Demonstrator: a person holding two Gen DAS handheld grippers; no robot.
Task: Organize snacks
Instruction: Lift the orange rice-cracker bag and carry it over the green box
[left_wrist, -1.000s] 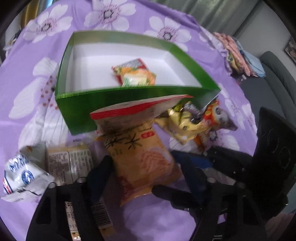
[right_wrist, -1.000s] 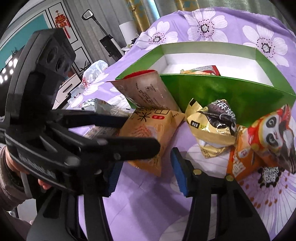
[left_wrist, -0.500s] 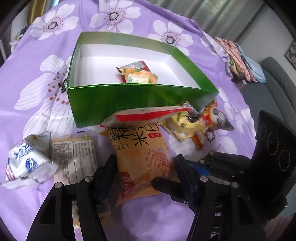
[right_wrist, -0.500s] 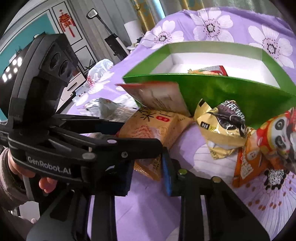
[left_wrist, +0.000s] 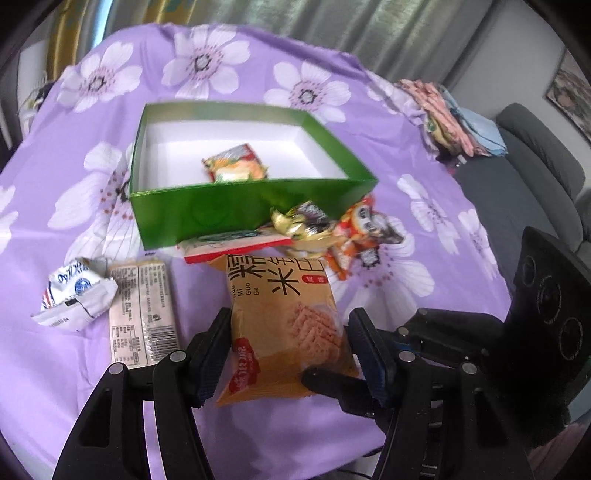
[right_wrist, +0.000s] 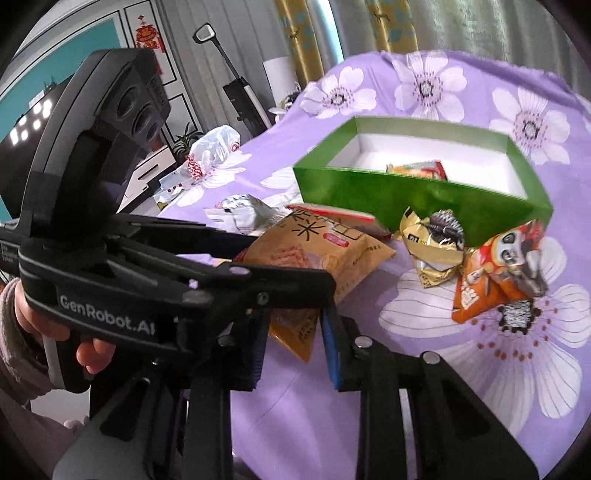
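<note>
A tan rice-cracker bag (left_wrist: 280, 317) is raised a little off the purple flowered cloth in front of the green box (left_wrist: 251, 210). My left gripper (left_wrist: 290, 354) is shut on it, one pad against each long side. My right gripper (right_wrist: 293, 349) is shut on the bag's near corner (right_wrist: 295, 328). From the right wrist view, the left gripper (right_wrist: 266, 262) reaches in from the left with a hand behind it. One orange-red snack packet (left_wrist: 234, 166) lies inside the box.
A red-and-white flat pack (left_wrist: 236, 247), a gold packet (left_wrist: 303, 221) and an orange panda packet (left_wrist: 358, 232) lie against the box front. A white-blue packet (left_wrist: 77, 295) and a beige twin bar pack (left_wrist: 142, 310) lie left. Folded clothes (left_wrist: 443, 114) sit far right.
Both grippers closed on the rice-cracker bag, then rose and drew back from the box with it. The red-and-white pack, which leaned up against the box, now lies flatter.
</note>
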